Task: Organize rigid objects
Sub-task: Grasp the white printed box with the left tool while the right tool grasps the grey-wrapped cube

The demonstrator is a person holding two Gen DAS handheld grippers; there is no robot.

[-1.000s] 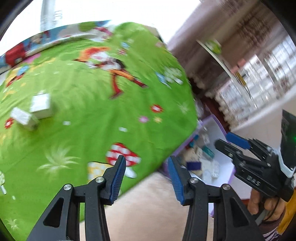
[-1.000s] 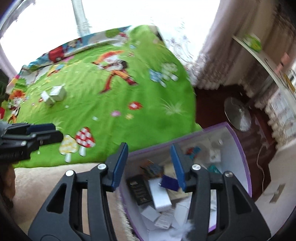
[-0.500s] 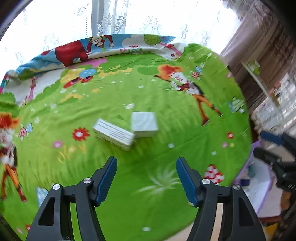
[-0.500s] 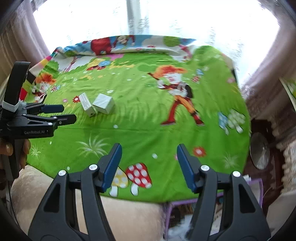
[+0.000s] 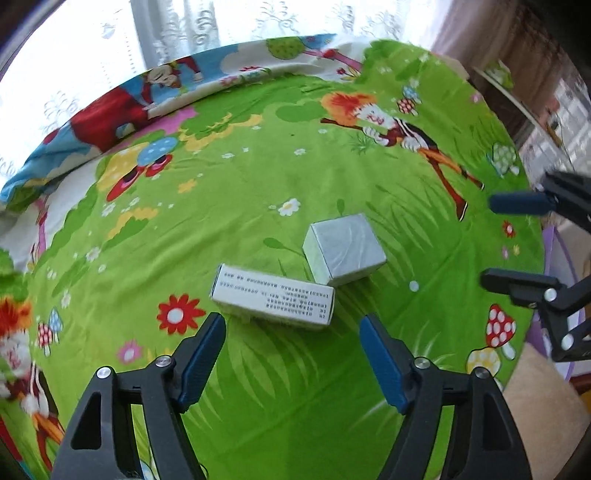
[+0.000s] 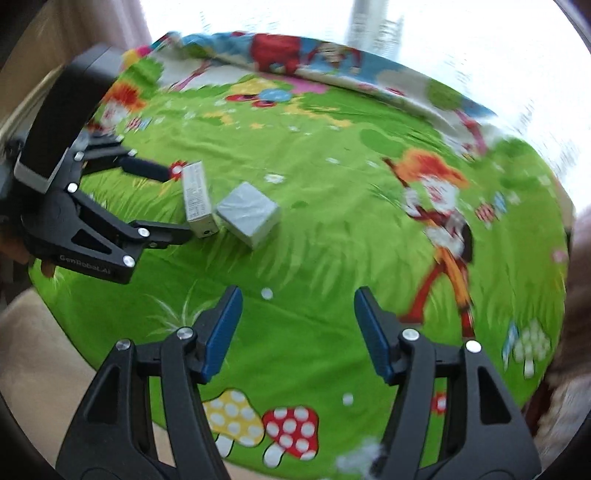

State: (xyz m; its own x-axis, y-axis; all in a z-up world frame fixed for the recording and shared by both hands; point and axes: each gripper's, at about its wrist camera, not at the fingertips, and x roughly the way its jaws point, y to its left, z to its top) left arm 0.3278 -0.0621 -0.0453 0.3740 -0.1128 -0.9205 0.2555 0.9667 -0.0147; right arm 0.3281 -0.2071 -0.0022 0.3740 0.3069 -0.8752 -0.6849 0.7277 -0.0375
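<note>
The left gripper [image 5: 291,360] points down at a green cartoon-printed sheet [image 5: 229,206], its blue-padded jaws opening with only bare fabric between them. Just beyond its fingertips lies a long white box [image 5: 273,301] printed with lines of text, and a squat grey box [image 5: 345,249] sits touching that box's far right end. At the right edge the right gripper [image 5: 513,240] reaches in sideways over the sheet, jaws apart and holding nothing, with a purple rim [image 5: 550,258] showing behind it.

Bright daylight glares from the window [image 5: 221,29] behind; fisheye edges curve, right view motion-blurred.
</note>
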